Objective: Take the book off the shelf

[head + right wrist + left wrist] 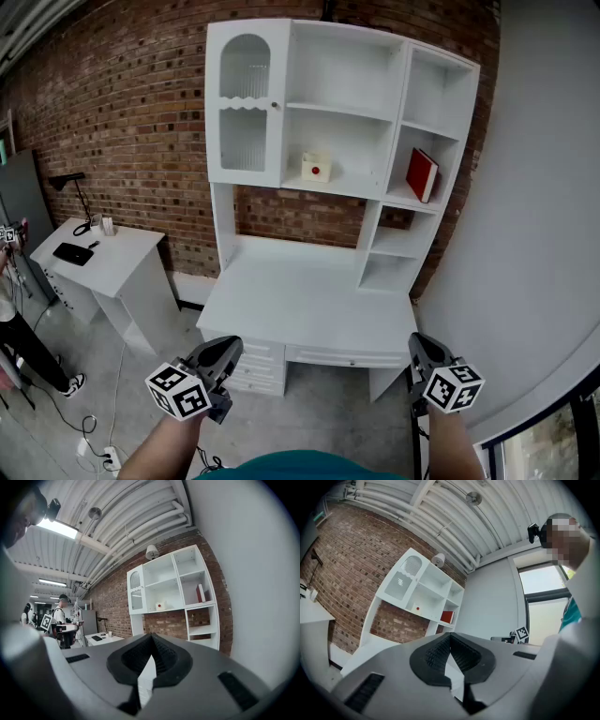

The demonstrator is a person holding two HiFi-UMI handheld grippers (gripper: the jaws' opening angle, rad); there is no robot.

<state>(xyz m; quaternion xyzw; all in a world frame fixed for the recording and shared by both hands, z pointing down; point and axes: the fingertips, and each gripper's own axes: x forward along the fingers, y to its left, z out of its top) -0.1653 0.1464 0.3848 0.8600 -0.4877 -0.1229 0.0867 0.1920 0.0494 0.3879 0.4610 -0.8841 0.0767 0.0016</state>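
Observation:
A red book (422, 174) leans upright in the right column of the white shelf unit (375, 122) against the brick wall; it also shows as the book (447, 617) in the left gripper view and the book (200, 593) in the right gripper view. Both grippers hang low and well short of the shelf, in front of the desk's drawers. My left gripper (225, 351) is shut with nothing in it, its tips meeting at the left gripper (450, 637). My right gripper (418, 345) is also shut and empty, seen close as the right gripper (151, 637).
A white box with a red dot (316, 168) sits on the middle shelf. The white desk top (309, 300) lies below the shelves. A small white side table (98, 258) stands left, with a person (19, 337) and floor cables (94, 431) beside it. A white wall (534, 234) runs along the right.

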